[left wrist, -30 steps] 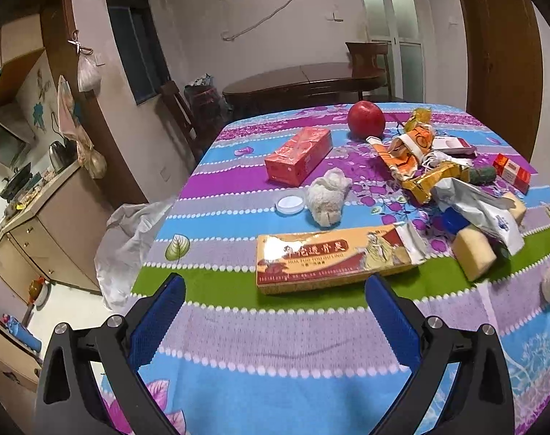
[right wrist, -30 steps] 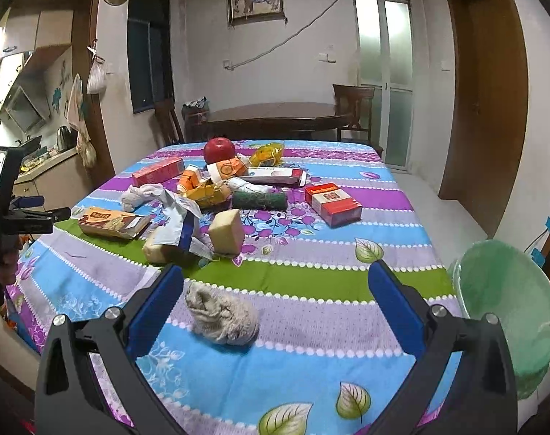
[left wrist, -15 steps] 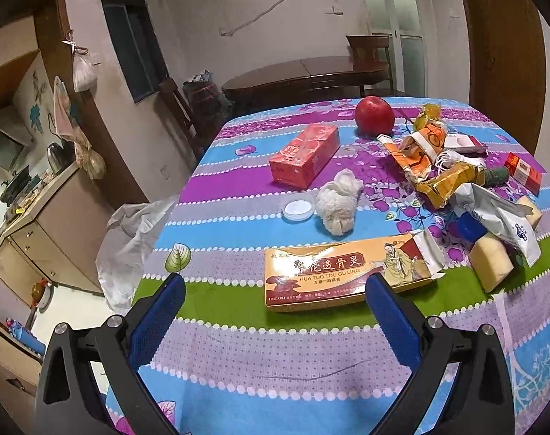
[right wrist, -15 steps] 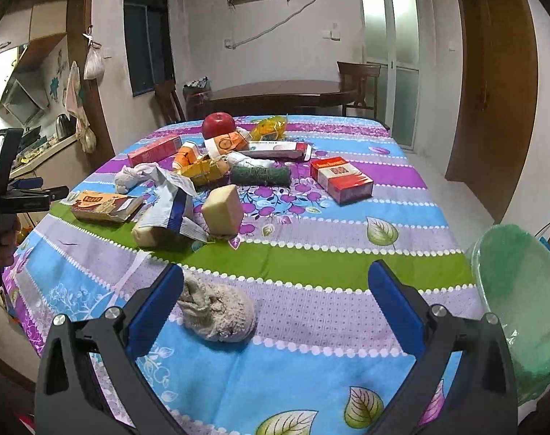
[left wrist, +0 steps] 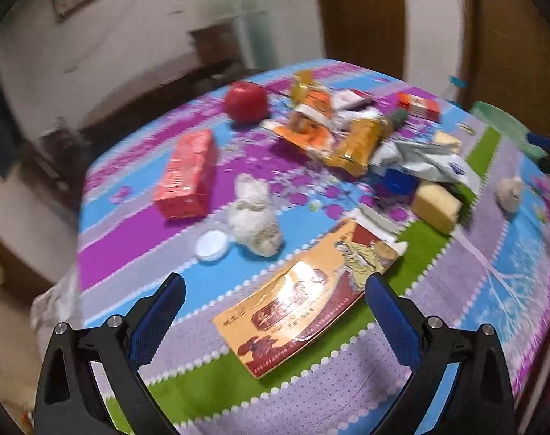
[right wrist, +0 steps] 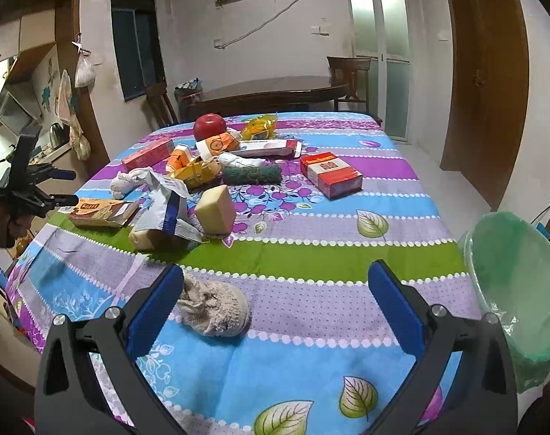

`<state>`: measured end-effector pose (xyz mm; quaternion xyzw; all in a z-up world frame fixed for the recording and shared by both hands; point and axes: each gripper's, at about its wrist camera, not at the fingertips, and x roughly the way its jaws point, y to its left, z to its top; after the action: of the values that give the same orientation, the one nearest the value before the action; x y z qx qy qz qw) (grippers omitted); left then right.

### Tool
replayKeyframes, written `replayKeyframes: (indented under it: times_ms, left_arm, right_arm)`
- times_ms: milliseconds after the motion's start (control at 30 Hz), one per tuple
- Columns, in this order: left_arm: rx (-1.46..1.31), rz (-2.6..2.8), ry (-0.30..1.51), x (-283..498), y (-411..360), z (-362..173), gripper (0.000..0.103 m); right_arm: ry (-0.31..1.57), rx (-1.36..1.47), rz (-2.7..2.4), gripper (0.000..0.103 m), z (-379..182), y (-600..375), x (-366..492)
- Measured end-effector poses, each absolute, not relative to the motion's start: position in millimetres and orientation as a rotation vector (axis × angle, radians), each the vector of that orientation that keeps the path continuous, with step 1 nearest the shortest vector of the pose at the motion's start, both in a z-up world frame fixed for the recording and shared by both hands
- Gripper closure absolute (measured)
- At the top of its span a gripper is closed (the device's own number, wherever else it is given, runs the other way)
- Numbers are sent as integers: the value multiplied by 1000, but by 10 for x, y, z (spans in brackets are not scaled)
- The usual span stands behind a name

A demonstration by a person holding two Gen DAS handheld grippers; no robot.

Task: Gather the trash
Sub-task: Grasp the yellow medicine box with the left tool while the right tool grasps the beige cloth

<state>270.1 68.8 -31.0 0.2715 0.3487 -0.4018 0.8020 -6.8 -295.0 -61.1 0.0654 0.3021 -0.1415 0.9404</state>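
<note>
- Two grippers are hanging over the striped tablecloth (right wrist: 311,250), and I am keeping both spread wide with nothing between the fingers.
- Nearest to my right gripper (right wrist: 275,301), a crumpled grey-brown wad (right wrist: 213,311) is lying on the cloth, touching the inner side of the left blue pad.
- To the right of that gripper, a bin lined with a green bag (right wrist: 518,279) is standing beside the table edge.
- My left gripper (left wrist: 275,308) is hovering just short of a flat orange-and-red box (left wrist: 307,301), which is lying at a slant across the green stripe.
- Just past the box, a white crumpled tissue (left wrist: 253,217) is sitting beside a small white lid (left wrist: 212,244).
- Farther in, wrappers, a yellow sponge block (right wrist: 216,210) and a red-and-white carton (right wrist: 331,174) are lying in a loose heap.
- At the far end a red apple (right wrist: 209,127) is resting; the left view is blurred there.
</note>
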Motion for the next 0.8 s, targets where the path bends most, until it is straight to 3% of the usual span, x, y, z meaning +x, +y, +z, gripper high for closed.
replayKeyframes:
  times_ms: [300,467,667,800]
  left_arm:
    - [722,-1069,797,2736,381,-634,5]
    - [783,-1076,856,2745,289,-875,26]
    - [727,-1061,805,2498,349,-815,37]
    - [604,-1034,731,2294,562,-560,38]
  right_arm:
    - [656,200,-276,5,-660,-3025,-38]
    - [664,166,-269,5,-663,-2975,-37]
    - [667,152,-180,5,-681,-2939,-49]
    - [692,117,-26,5,-698,-2787,-3]
